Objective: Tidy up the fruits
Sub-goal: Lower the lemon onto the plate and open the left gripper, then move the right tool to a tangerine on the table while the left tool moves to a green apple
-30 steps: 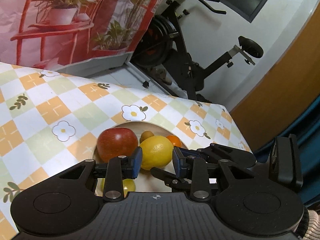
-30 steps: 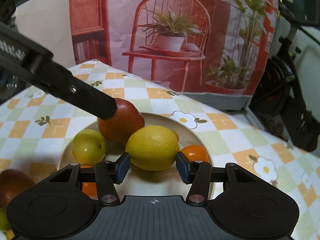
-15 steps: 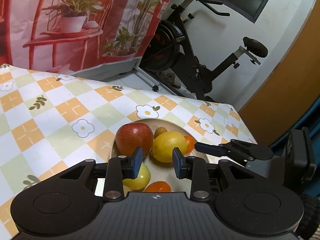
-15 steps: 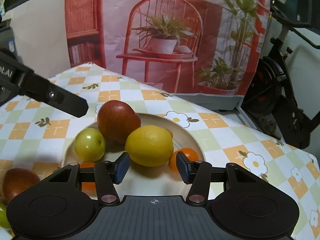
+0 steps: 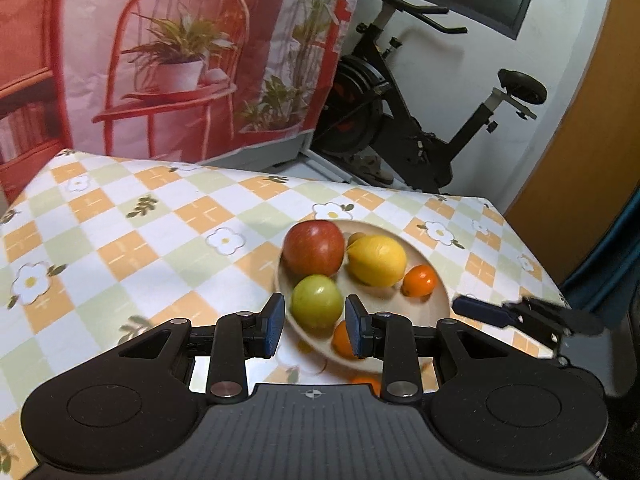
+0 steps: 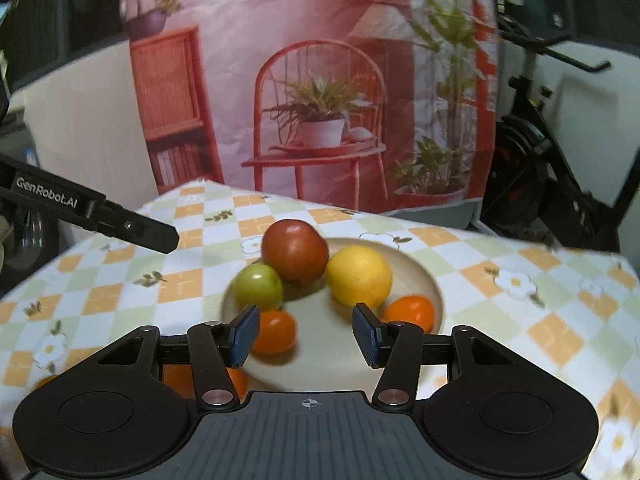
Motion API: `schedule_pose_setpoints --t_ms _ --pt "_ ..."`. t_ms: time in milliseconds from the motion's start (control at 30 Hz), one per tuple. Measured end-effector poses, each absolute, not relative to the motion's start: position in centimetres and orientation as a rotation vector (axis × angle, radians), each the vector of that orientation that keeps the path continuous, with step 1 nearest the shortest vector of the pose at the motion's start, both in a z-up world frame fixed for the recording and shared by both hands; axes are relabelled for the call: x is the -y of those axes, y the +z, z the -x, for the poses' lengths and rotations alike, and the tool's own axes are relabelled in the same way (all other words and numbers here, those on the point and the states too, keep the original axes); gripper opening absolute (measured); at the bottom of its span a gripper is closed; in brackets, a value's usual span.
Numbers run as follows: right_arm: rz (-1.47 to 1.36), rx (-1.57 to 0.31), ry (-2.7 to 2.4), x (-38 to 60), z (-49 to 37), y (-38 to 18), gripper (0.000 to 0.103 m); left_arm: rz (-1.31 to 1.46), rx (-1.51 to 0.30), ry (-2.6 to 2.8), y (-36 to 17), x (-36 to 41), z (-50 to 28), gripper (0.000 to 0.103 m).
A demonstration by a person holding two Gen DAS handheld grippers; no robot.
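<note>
A plate [image 6: 434, 280] of fruit sits on the checked tablecloth [image 5: 132, 240]: an apple [image 6: 295, 250], a lemon [image 6: 359, 276], a green fruit [image 6: 258, 286] and small oranges [image 6: 410, 312] (one [image 6: 275, 332] nearest the camera). Both the left gripper [image 5: 314, 324] and the right gripper [image 6: 306, 334] hover above the plate, jaws apart, holding nothing.

Both tools, L [image 5: 315, 318] & R [image 6: 306, 334], fingers apart, nothing gripped

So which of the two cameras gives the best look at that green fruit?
The left wrist view: the green fruit sits sharp and unobstructed, framed between that gripper's open fingers. The right wrist view shows it blurred, beside the red apple.
</note>
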State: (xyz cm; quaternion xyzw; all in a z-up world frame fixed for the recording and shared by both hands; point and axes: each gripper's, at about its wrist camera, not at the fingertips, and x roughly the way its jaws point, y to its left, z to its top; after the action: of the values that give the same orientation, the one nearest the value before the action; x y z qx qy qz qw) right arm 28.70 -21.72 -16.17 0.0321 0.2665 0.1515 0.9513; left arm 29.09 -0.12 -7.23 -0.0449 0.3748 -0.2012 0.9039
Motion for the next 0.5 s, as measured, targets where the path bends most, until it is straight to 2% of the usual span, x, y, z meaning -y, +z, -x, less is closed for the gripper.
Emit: schedule_pose_setpoints --t_ms 500 --pt "-0.096 -0.454 0.258 20.8 -21.1 -19.8 0.051 0.135 -0.717 -0.305 -8.6 -2.7 -22.8 0.034"
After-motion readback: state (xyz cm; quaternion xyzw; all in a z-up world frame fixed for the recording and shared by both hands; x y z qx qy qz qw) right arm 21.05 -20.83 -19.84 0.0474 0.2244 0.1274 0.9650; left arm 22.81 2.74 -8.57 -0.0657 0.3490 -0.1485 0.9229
